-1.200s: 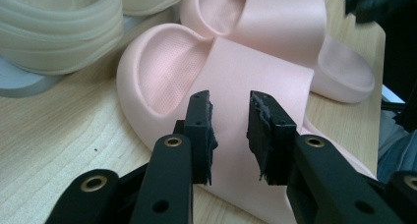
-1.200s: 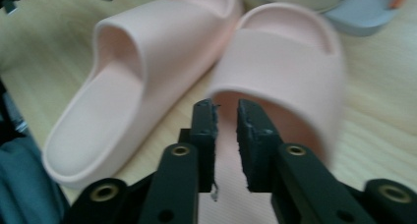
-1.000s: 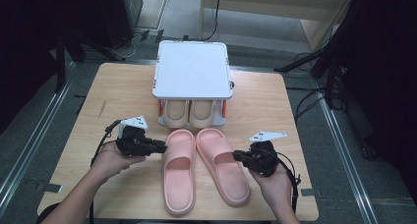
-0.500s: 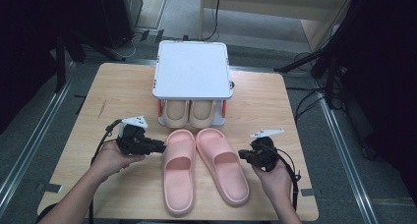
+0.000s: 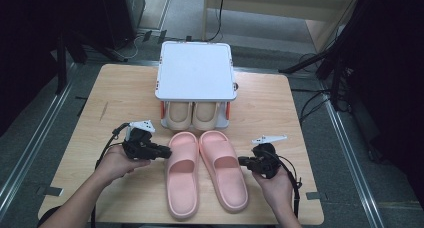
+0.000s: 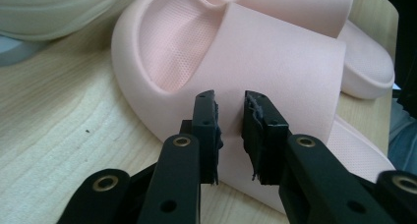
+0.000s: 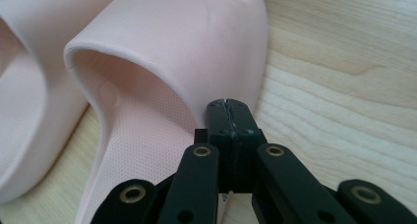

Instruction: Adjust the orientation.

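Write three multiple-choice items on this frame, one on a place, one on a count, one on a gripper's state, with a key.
1. Where does the pair of beige foam slippers sit?
A. under the white square-topped rack
B. on top of that rack
C. on the floor

2. How many pink foam slide slippers lie on the light wooden table?
A. one
B. two
C. four

3. How do the right gripper's jaws stand?
A. wide open
B. clamped on the strap
C. shut, with nothing between them

Key: A, their toes show below the rack's top; B, the left slipper and right slipper lie side by side; C, the pads meet beside the slipper's edge.
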A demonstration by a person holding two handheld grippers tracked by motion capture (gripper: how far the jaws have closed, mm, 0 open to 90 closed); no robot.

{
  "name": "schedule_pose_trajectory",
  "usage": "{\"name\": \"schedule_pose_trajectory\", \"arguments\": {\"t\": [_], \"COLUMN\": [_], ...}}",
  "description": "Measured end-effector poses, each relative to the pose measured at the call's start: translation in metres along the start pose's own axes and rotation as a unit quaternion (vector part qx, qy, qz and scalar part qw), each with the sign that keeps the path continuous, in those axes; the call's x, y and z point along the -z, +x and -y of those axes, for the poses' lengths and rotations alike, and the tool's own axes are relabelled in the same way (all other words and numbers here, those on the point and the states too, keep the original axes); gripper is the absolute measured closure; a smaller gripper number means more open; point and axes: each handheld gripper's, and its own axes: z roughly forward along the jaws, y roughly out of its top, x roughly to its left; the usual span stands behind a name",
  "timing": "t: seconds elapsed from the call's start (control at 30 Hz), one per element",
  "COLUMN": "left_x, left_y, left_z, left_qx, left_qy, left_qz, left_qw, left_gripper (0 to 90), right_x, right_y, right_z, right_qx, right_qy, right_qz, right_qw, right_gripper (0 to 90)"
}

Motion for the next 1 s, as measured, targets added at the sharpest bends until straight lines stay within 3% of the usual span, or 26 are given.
{"name": "schedule_pose_trajectory", "arguments": {"t": [0.17,0.27,0.43,0.5,0.6,0.73,0.9,1.0], "left_x": [-0.001,0.000,0.003,0.006,0.014,0.025,0.034,0.040], "left_y": [-0.003,-0.002,0.002,0.003,0.002,0.000,-0.005,-0.007], "left_z": [0.000,0.000,-0.001,-0.002,-0.006,-0.012,-0.019,-0.024], "left_qx": [-0.008,-0.006,0.005,0.015,0.012,0.014,0.014,0.012], "left_qy": [0.000,0.002,-0.002,-0.011,-0.021,-0.044,-0.049,-0.052], "left_qz": [0.009,0.009,0.008,0.011,0.003,0.008,0.004,0.000], "left_qw": [0.9999,0.9999,0.9999,0.9998,0.9997,0.9989,0.9987,0.9986], "left_gripper": [75.8,75.1,71.4,74.6,78.0,79.6,77.0,76.0], "right_x": [-0.004,-0.006,-0.008,-0.007,0.000,0.017,0.027,0.031], "right_y": [0.009,0.017,0.008,0.006,0.005,0.011,0.023,0.034], "right_z": [0.003,0.002,0.003,0.002,0.000,-0.001,0.005,0.009], "right_qx": [-0.004,0.017,-0.004,-0.005,-0.006,-0.003,-0.006,0.006], "right_qy": [0.000,-0.006,-0.008,-0.013,-0.039,-0.075,-0.099,-0.108], "right_qz": [-0.041,-0.022,-0.039,-0.042,-0.044,-0.057,-0.080,-0.082], "right_qw": [0.9991,0.9996,0.9992,0.9990,0.9982,0.9956,0.9918,0.9908], "right_gripper": [90.0,90.0,88.8,87.2,85.6,83.2,80.1,77.7]}}
